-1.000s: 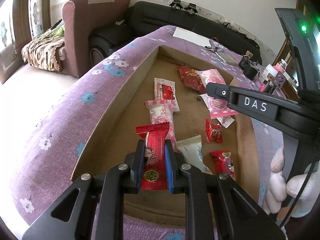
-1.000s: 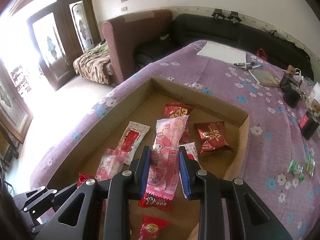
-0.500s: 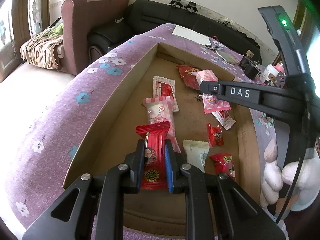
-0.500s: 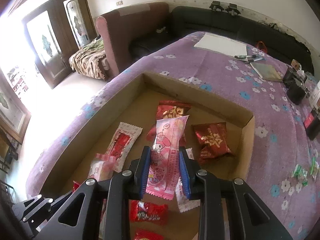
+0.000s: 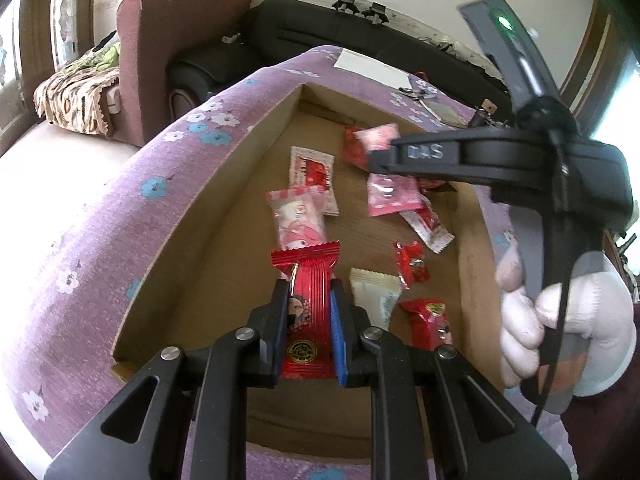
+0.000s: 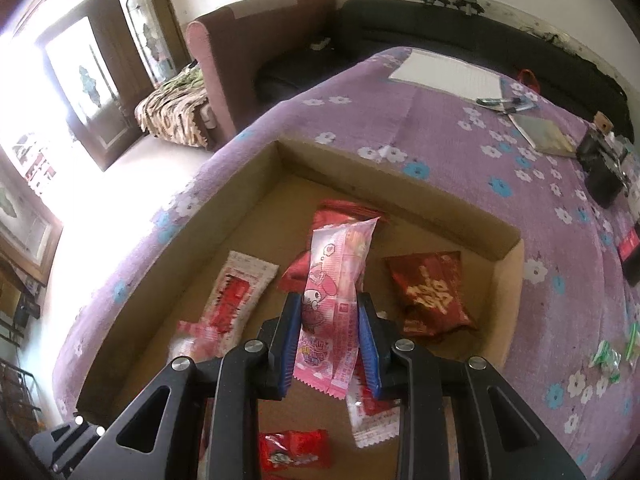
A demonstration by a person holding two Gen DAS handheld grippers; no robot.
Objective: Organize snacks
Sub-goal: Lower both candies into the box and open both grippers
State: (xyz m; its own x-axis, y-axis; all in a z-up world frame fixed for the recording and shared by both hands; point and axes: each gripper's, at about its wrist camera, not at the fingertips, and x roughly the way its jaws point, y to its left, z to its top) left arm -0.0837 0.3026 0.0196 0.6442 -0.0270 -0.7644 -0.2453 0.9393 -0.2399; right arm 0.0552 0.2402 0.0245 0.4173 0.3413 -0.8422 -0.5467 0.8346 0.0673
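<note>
Left wrist view — claw (image 5: 307,332) pinching glossy, crimped red wrapper (image 5: 306,300).

2 wrist views, close, angled down, sharing box (image 5: 192,216)

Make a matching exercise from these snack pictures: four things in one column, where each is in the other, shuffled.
1. red striped packet
2. pink bunny packet
3. dark red pouch with gold lettering
4. green candies

a. lying on the floor of the cardboard box
b. on the purple cloth, outside the box
c. in the left gripper
d. in the right gripper

Pairs: 1-c, 2-d, 3-a, 4-b
</note>
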